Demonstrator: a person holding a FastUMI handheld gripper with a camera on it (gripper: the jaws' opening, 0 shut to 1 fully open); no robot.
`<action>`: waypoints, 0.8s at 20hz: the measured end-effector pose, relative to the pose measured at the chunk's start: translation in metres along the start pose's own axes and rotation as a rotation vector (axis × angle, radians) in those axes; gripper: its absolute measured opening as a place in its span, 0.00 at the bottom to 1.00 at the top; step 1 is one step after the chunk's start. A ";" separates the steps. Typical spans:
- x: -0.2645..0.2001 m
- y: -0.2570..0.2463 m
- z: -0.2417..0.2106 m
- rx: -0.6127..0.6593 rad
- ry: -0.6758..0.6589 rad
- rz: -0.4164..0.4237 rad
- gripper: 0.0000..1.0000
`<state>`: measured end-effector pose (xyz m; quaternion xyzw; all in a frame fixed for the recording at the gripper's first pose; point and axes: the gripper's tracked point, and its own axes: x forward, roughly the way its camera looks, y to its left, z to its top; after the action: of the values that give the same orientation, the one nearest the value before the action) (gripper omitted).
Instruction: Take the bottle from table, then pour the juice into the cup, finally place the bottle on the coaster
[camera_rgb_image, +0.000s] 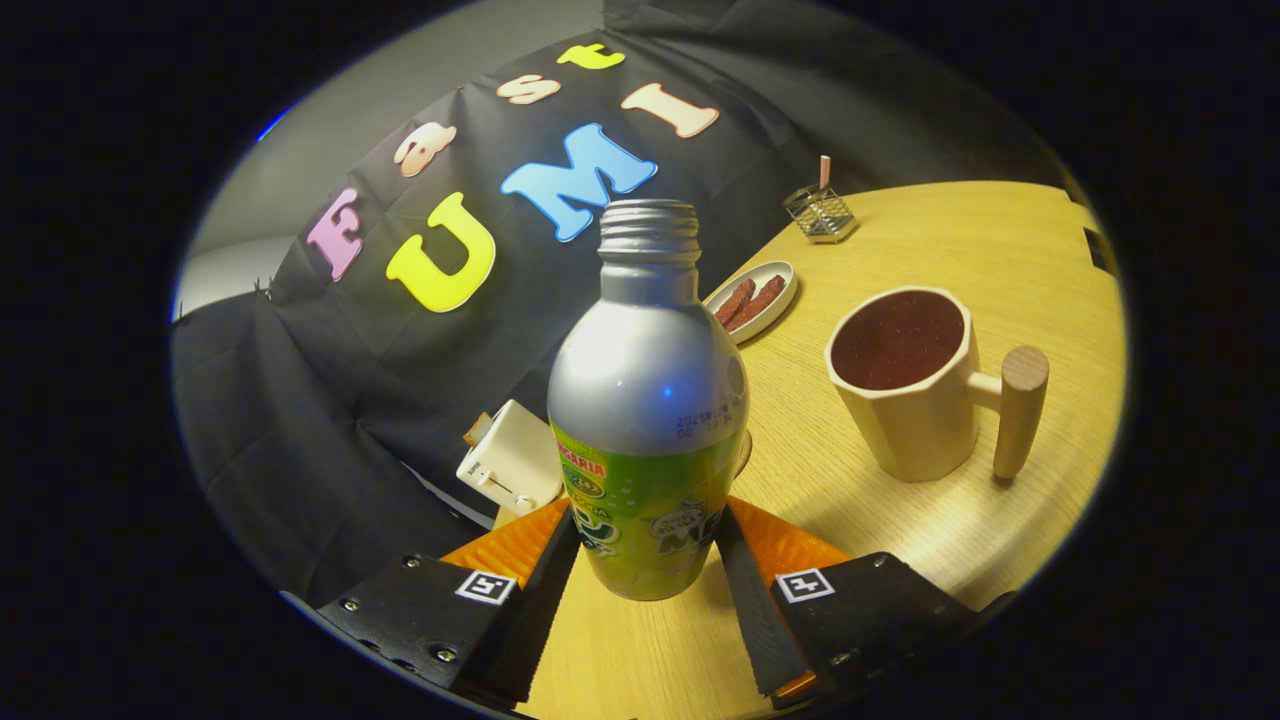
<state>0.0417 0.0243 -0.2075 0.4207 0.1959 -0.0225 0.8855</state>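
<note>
One toaster (512, 462) stands at the bench's (930, 545) left edge, against the booth cloth, just beyond the tool's left finger. One bottle (648, 400) stands upright between the fingers of the tool (648, 560), cap off, its threaded neck open at the top. Both fingers press on the label part of its lower body, one on each side, so the tool is clamped on the bottle (whether the base rests on the wood or is raised off it cannot be told). Something round peeks out just behind the bottle's right flank, too hidden to name.

Beyond the bottle and to its right lies one small dish (775, 297) with two brown pieces in it, near the bench's far edge. Farther back stands one wire holder (820, 212) with a single pale stick in it, also close to that edge. Right of the bottle, well apart from it, sits one cup (915, 385) with a wooden handle pointing right; dark liquid fills it near the rim. Bare wood lies open between bottle and cup and ahead of the right finger.
</note>
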 end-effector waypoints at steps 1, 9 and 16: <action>0.002 -0.005 -0.003 0.026 0.011 -0.005 0.79; 0.006 -0.014 -0.005 0.263 0.047 0.027 0.78; 0.008 -0.005 -0.003 0.455 0.075 0.047 0.78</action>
<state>0.0469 0.0244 -0.2162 0.6145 0.2087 -0.0297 0.7602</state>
